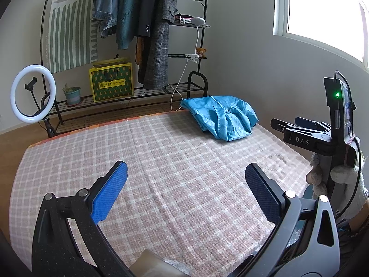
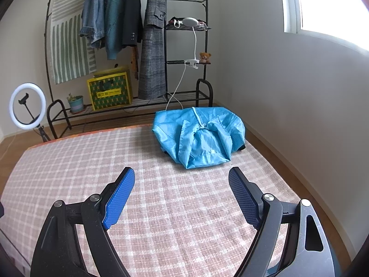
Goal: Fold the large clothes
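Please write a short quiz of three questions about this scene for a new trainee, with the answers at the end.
1. True or false: the right gripper is shut on the blue garment.
2. The blue garment lies at which part of the checked cloth? A) near edge B) far right corner C) far left corner
3. Fill in: between the pads of the left gripper there is ____.

Key: 1 false, its jaws are open and apart from the garment. 2 B. 3 nothing.
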### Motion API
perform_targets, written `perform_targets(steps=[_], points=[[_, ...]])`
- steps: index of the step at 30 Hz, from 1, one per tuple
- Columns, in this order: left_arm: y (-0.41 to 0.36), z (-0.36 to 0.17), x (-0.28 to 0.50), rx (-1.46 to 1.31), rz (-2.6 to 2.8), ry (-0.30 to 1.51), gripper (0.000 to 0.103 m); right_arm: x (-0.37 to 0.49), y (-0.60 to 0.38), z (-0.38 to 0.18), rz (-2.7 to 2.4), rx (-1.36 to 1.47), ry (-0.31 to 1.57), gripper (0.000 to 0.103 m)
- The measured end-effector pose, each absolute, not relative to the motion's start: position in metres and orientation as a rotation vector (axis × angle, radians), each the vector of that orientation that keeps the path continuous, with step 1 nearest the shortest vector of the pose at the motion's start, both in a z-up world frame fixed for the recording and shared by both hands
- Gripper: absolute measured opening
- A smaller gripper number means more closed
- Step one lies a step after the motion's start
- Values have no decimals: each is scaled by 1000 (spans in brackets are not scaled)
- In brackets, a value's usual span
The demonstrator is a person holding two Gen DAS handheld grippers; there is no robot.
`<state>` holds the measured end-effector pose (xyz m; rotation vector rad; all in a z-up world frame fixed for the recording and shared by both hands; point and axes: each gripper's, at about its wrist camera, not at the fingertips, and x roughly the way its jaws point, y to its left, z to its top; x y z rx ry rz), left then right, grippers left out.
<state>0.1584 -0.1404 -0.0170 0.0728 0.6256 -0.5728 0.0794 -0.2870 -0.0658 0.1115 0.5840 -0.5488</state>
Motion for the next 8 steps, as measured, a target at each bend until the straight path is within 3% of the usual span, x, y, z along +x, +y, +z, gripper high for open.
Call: perform_targets(steps=[8], points=[[-137, -14, 161, 39, -572, 623, 103, 79, -285, -66, -550, 114, 585, 84]])
